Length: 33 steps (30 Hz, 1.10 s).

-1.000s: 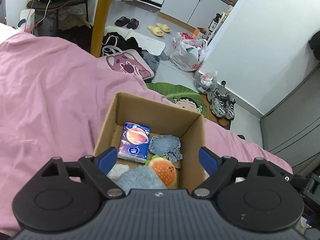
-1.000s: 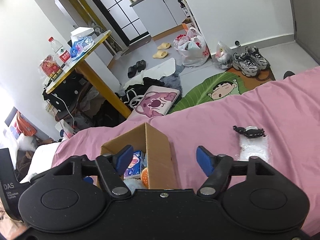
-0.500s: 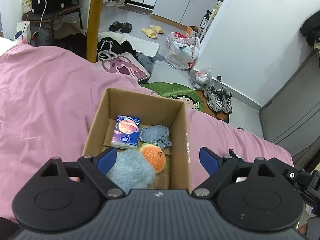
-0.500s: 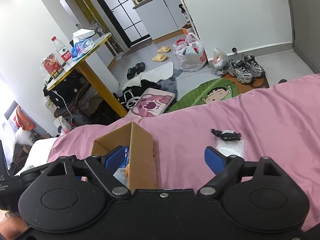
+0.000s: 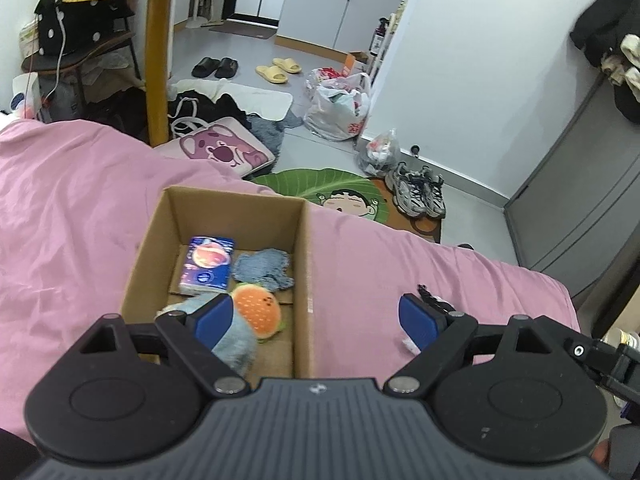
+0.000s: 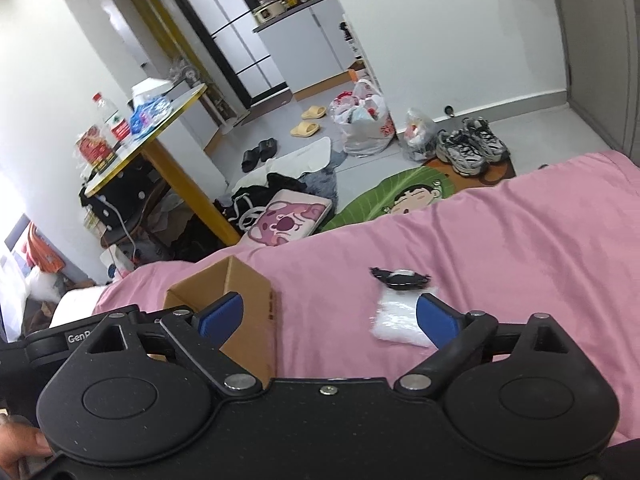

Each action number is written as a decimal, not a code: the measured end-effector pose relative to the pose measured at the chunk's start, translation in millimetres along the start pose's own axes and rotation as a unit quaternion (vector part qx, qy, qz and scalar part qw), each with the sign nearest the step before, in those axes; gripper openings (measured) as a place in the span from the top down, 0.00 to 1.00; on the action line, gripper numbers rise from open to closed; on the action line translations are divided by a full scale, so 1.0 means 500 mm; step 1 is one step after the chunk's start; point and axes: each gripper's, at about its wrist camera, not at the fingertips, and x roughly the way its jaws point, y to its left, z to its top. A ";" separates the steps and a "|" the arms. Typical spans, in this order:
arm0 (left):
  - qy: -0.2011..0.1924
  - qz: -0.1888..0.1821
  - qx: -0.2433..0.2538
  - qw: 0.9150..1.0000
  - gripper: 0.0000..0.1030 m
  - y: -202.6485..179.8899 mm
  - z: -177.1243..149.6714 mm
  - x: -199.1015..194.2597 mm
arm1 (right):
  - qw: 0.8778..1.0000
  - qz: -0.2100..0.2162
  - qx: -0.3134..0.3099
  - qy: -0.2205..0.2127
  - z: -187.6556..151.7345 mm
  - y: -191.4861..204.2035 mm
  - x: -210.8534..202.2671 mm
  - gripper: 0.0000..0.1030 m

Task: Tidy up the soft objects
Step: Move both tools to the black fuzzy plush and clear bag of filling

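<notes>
Left wrist view: my left gripper [image 5: 316, 316] hangs with jaws wide and empty over the cardboard box [image 5: 304, 280] on the pink bed [image 5: 60, 220]. My right gripper [image 6: 330, 318], jaws also spread and empty, nears the white pouch [image 6: 394, 316] right of the box.

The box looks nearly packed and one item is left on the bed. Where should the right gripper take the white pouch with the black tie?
Probably from above, across the flat white body of the pouch, not the small black tie. It lies flat on the pink bedcover, right of the cardboard box, just ahead of the open right gripper.
</notes>
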 end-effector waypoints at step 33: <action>0.044 -0.039 0.029 0.998 0.21 -0.194 -0.008 0.196 | 0.985 0.014 0.134 0.110 -0.017 -0.177 0.189 0.34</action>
